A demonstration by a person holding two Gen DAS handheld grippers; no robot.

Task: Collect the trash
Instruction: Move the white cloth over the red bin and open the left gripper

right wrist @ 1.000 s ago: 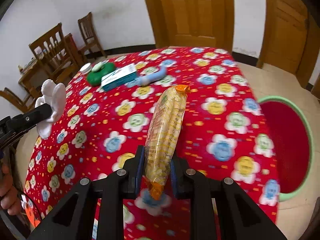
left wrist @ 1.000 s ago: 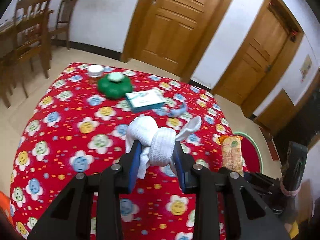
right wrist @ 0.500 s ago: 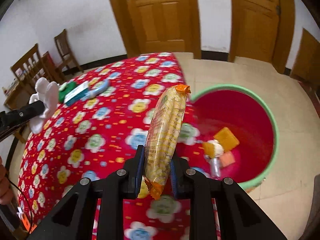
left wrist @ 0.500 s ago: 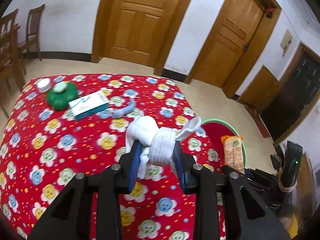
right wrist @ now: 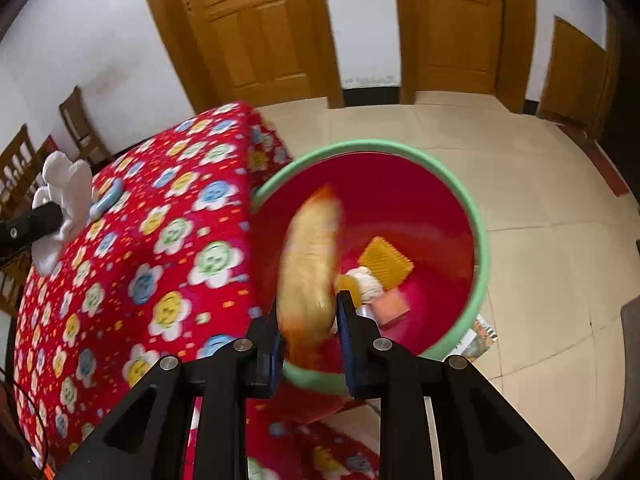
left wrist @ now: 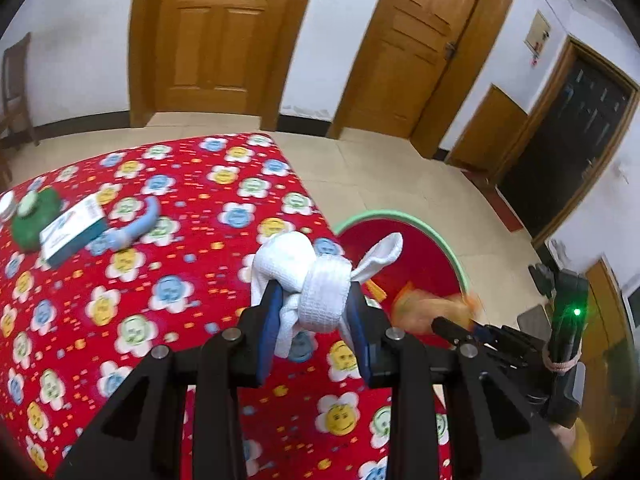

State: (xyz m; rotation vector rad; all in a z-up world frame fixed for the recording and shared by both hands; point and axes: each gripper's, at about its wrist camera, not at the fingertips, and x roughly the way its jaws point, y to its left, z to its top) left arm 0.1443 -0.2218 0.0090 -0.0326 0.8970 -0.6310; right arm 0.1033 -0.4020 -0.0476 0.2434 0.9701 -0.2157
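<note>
- Nearest, between blue pads: left gripper (left wrist: pixel 314 322) clamped on a white ribbed cloth bundle (left wrist: pixel 310 276), soft, knotted.
- Right gripper (right wrist: pixel 308 320) around a crinkly yellow-orange snack packet (right wrist: pixel 308 260), blurred; jaws barely parted, whether pads still press it, can't tell.
- Earlier packet was over the tablecloth; now above the red basin (right wrist: pixel 482 240), green rim, round.
- Basin holds a ridged orange piece (right wrist: pixel 386 262), pink block.
- Farther: flowered red tablecloth (left wrist: pixel 168 264), teal box (left wrist: pixel 74 232), blue tube (left wrist: pixel 138 228), wooden doors (left wrist: pixel 212 36).

Ribbed white cloth sock (left wrist: pixel 320 280), glossy plastic basin (right wrist: pixel 482 240)
</note>
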